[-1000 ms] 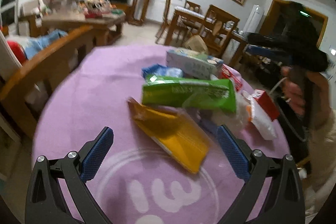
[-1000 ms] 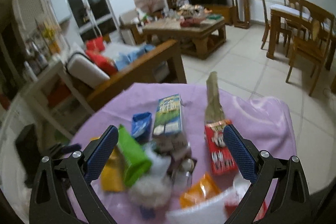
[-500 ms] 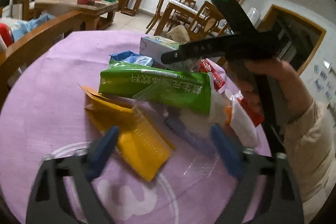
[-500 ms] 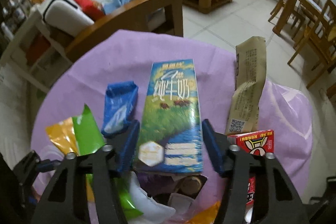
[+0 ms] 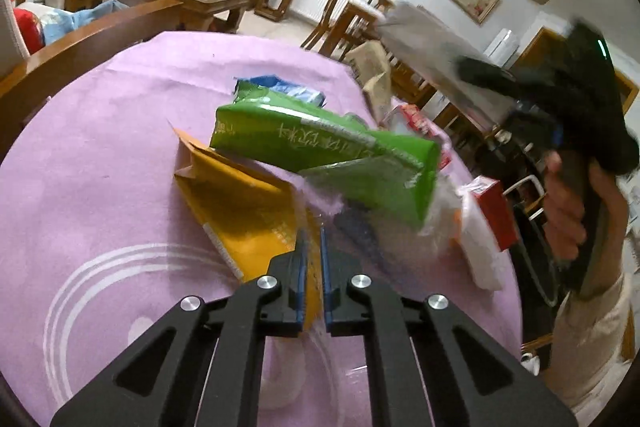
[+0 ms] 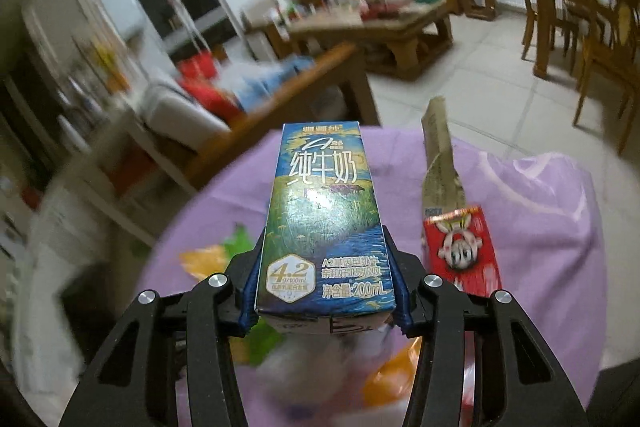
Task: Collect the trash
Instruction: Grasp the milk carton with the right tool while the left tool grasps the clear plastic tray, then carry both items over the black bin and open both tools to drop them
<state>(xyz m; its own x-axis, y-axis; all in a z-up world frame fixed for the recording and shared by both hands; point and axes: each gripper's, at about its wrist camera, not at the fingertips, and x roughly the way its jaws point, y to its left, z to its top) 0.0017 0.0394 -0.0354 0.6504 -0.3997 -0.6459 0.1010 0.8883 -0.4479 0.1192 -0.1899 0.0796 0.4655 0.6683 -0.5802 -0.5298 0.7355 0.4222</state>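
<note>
On purple cloth — left claw pinches yellow wrapper; right claw clamps milk carton.

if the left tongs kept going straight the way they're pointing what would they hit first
Probably the green packet, which lies just beyond the yellow wrapper that the left tongs are already pinching. Depth is hard to judge through the fisheye.

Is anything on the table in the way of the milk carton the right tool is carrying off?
Nothing visible. The right tool is shut on the milk carton, held above the pile. The brown paper wrapper and red box lie beside it on the purple tablecloth, not touching.
</note>
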